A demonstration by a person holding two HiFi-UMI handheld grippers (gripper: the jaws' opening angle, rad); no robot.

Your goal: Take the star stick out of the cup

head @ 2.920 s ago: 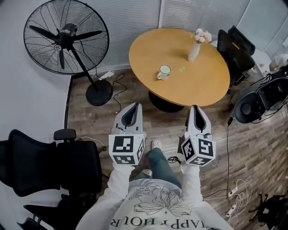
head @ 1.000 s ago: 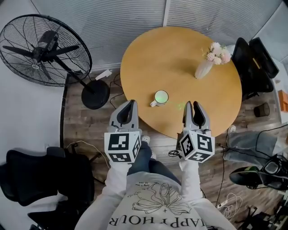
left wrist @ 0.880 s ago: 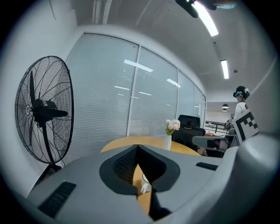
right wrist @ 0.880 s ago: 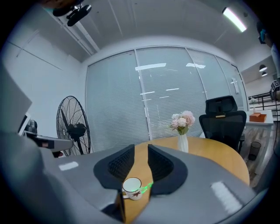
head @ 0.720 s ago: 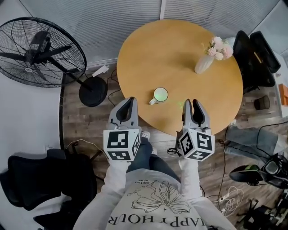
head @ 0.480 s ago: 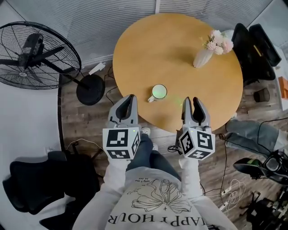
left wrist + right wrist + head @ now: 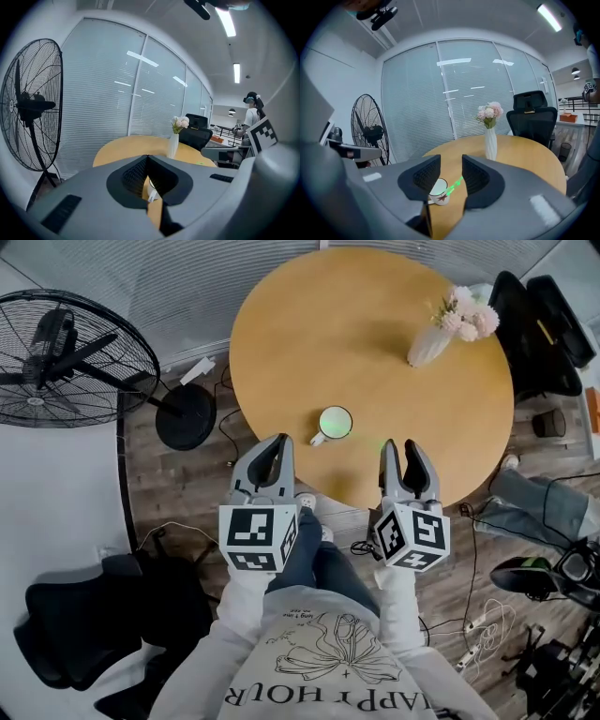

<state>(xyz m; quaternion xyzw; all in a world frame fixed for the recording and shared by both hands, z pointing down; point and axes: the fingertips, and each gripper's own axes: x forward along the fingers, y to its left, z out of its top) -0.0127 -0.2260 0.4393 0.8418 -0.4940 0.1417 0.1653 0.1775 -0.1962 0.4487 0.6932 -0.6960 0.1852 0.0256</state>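
Note:
A white cup (image 7: 335, 422) stands near the front edge of the round wooden table (image 7: 375, 324). The green star stick (image 7: 383, 441) leans out of the cup to the right; in the right gripper view the cup (image 7: 438, 191) and the stick (image 7: 453, 184) show through the jaw gap, well beyond the tips. My right gripper (image 7: 401, 448) is just short of the table's near edge. It is open, its jaws have just been opening, and nothing is between them. My left gripper (image 7: 273, 442) is level with it, left of the cup and off the table, with its jaws (image 7: 147, 158) shut and holding nothing.
A white vase of pink flowers (image 7: 431, 341) stands at the table's far right. A big floor fan (image 7: 66, 357) is to the left. Black office chairs stand at the right (image 7: 539, 324) and lower left (image 7: 84, 615). A person's legs (image 7: 544, 512) and cables lie on the floor at the right.
The table and cup have come nearer in the head view. Both grippers have sunk toward the table's near edge. The right gripper's jaws have spread wider; the left stays shut.

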